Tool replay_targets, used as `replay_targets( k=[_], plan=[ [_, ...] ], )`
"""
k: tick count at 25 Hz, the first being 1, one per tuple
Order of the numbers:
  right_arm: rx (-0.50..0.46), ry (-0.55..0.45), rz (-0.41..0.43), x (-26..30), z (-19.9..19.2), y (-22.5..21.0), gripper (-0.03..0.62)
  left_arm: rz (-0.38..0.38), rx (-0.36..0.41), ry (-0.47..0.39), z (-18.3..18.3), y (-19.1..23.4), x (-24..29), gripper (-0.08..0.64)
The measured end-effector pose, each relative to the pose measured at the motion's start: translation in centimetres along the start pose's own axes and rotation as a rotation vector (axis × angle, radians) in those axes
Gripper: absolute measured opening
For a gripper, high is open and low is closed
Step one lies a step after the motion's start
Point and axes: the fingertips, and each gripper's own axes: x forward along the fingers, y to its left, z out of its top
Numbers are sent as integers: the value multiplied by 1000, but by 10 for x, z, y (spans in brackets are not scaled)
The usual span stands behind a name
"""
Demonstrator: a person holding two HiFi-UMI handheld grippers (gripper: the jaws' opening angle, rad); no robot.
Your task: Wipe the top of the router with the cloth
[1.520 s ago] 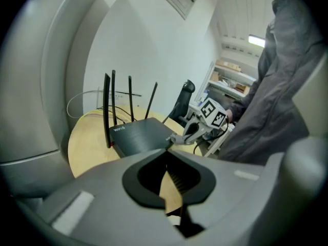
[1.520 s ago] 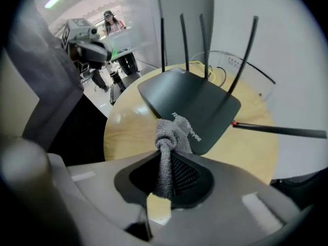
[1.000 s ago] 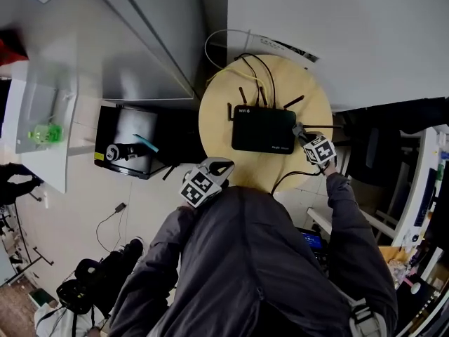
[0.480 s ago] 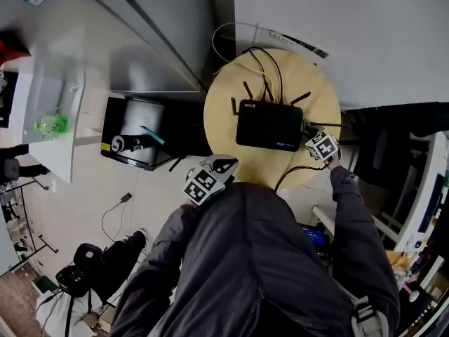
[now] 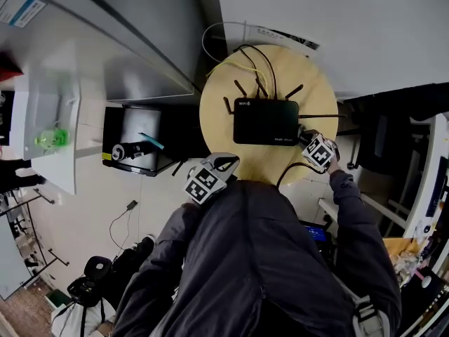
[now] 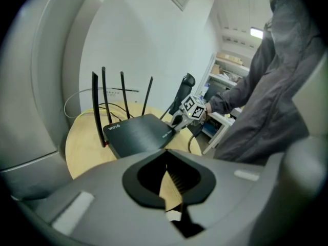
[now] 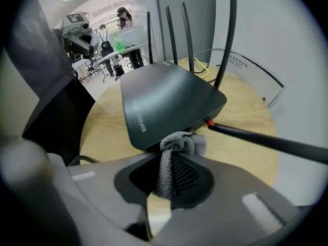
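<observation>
A black router (image 5: 265, 121) with several upright antennas sits in the middle of a round wooden table (image 5: 217, 125). My right gripper (image 5: 303, 137) is at the router's front right corner, shut on a grey cloth (image 7: 179, 143). In the right gripper view the cloth bunches against the router's (image 7: 164, 99) near edge, below its top. My left gripper (image 5: 223, 164) hangs at the table's front left edge, apart from the router (image 6: 141, 135). Its jaws stand shut with nothing between them. The right gripper's marker cube (image 6: 193, 107) shows beyond the router in the left gripper view.
Yellow and black cables (image 5: 247, 60) run off the back of the table. A black cable (image 5: 289, 174) loops over its front edge. A black box (image 5: 137, 142) stands on the floor at left, a dark chair (image 5: 379, 142) at right, a white wall behind.
The head view has shifted slightly. Both grippers hold about the same places beside the router, the right one still at the front right corner with the cloth.
</observation>
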Motion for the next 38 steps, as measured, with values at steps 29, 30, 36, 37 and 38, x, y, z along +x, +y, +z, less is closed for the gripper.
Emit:
replay_targets(
  k=[29,30,36,37,38],
  plan=[
    [244,-507,-12,-134,167,130,40,-126,173,-102,48,16,-13,0],
    [245,-503,-16,-132,168,131,40,-134,179,-102,49,15,-12,0],
    [261,-513,-37,-134,173,132,38,-151,191,-100,44,11,-10,0],
    [262,-514,-39,-135,173,131,38,-153,192,-101,44,10,-11,0],
    [263,-516,-39,-135,174,131,38,-153,191,-98,42,11,-11,0]
  ],
)
